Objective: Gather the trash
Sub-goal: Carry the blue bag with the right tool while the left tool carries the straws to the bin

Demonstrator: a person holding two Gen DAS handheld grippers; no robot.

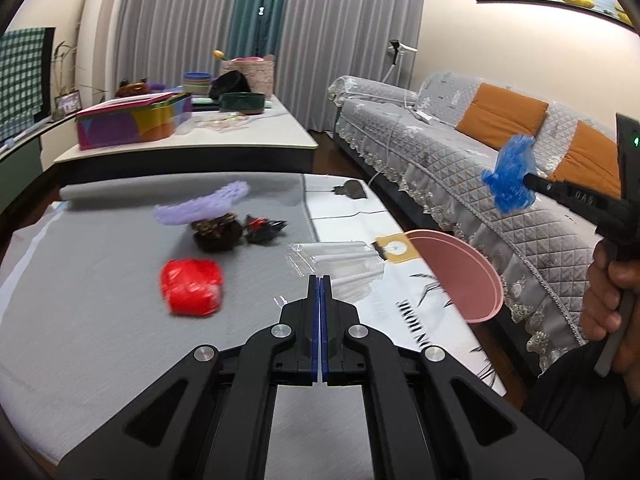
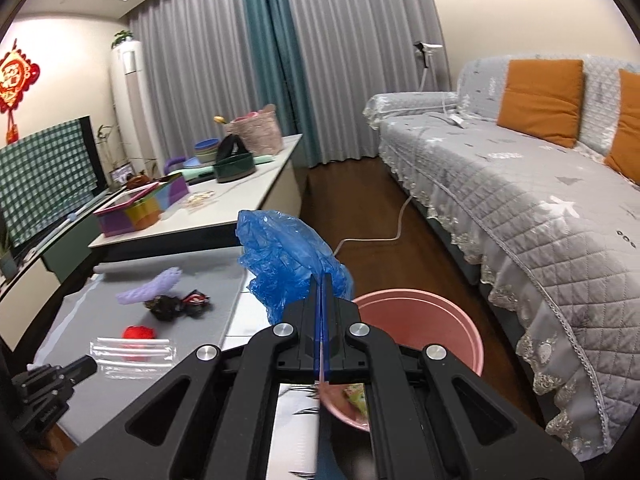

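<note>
Blue crinkled plastic bag [image 2: 288, 258] pinched in right gripper [image 2: 321, 280] above pink bin [image 2: 460, 320], left gripper [image 1: 320, 280] clenched empty over table [image 1: 100, 300].

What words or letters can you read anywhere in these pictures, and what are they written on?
"DAS": raised letters on the black right gripper holding the crumpled blue plastic bag.
"ON HOME", upside down and partly cut off: white printed tablecloth.
Red and gold knot wall hanging: a gold character, too blurred to read.
Small framed picture on the sideboard: too small to read.
</note>
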